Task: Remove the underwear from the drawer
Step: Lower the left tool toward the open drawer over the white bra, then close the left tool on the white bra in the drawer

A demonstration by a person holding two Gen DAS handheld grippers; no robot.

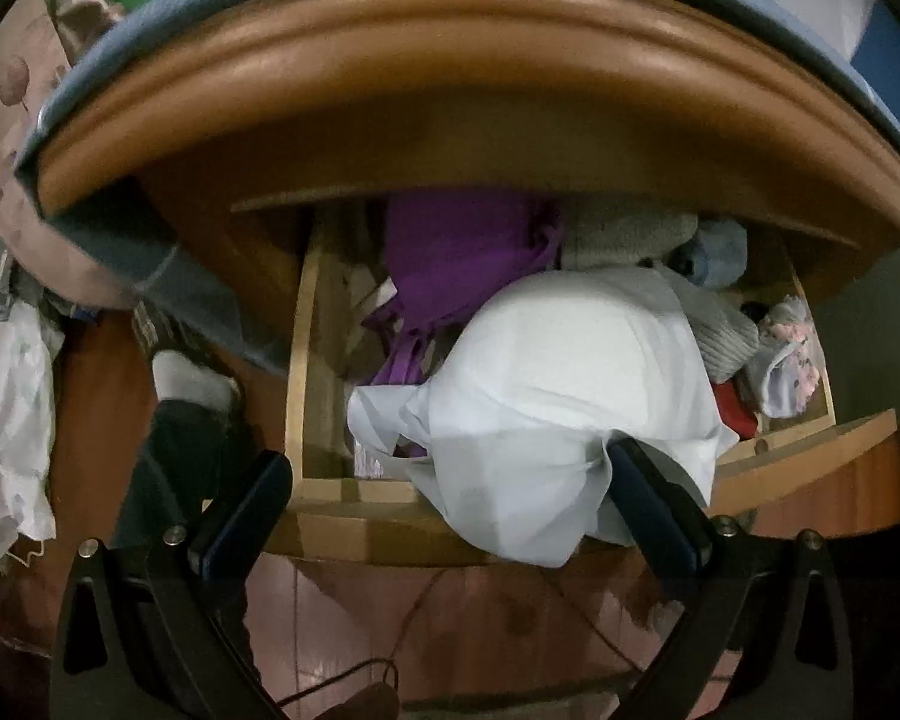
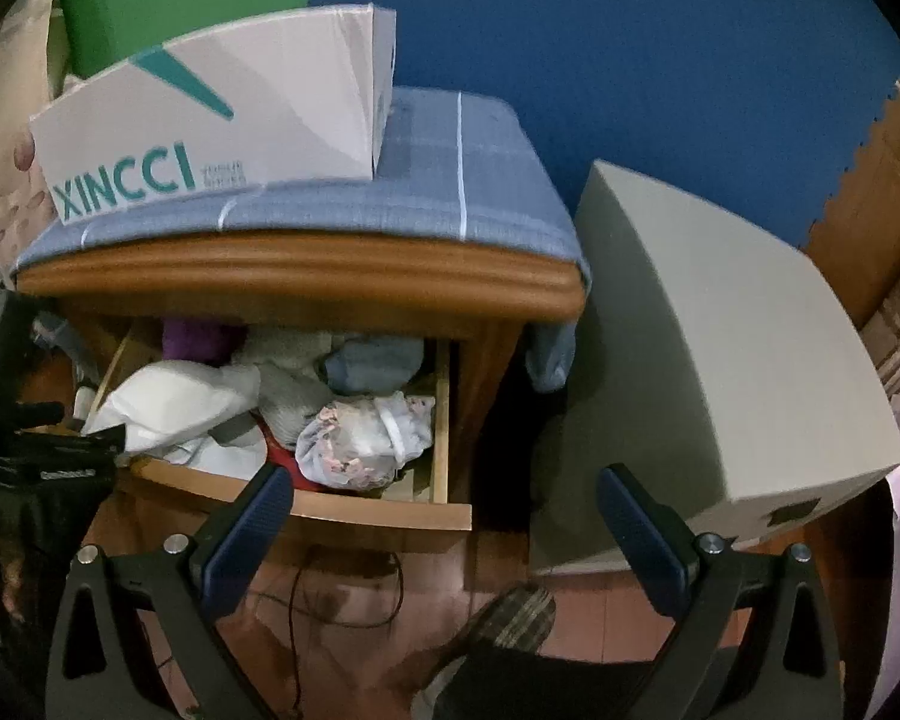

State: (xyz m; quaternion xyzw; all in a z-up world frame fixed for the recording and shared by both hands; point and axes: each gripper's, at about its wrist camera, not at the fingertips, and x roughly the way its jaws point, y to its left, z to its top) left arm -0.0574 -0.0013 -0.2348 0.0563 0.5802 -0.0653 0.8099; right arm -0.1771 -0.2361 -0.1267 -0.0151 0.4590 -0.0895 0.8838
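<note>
The wooden drawer (image 1: 354,504) of a nightstand is pulled open and full of clothes. A white garment (image 1: 546,396) lies on top and hangs over the drawer's front edge. My left gripper (image 1: 450,474) is open right at the drawer front; its right finger (image 1: 648,492) touches the white cloth's hanging edge. A purple garment (image 1: 462,252) lies behind it. In the right wrist view the drawer (image 2: 390,510) shows the white garment (image 2: 174,402), grey and blue items, and a floral mesh bag (image 2: 366,438). My right gripper (image 2: 444,498) is open and empty, in front of the drawer's right corner.
A white XINCCI box (image 2: 210,126) sits on the blue cloth (image 2: 438,180) covering the nightstand top. A grey box (image 2: 720,360) stands right of the nightstand. A slippered foot (image 2: 510,618) and cables (image 2: 342,594) are on the reddish floor. A blue and green foam wall is behind.
</note>
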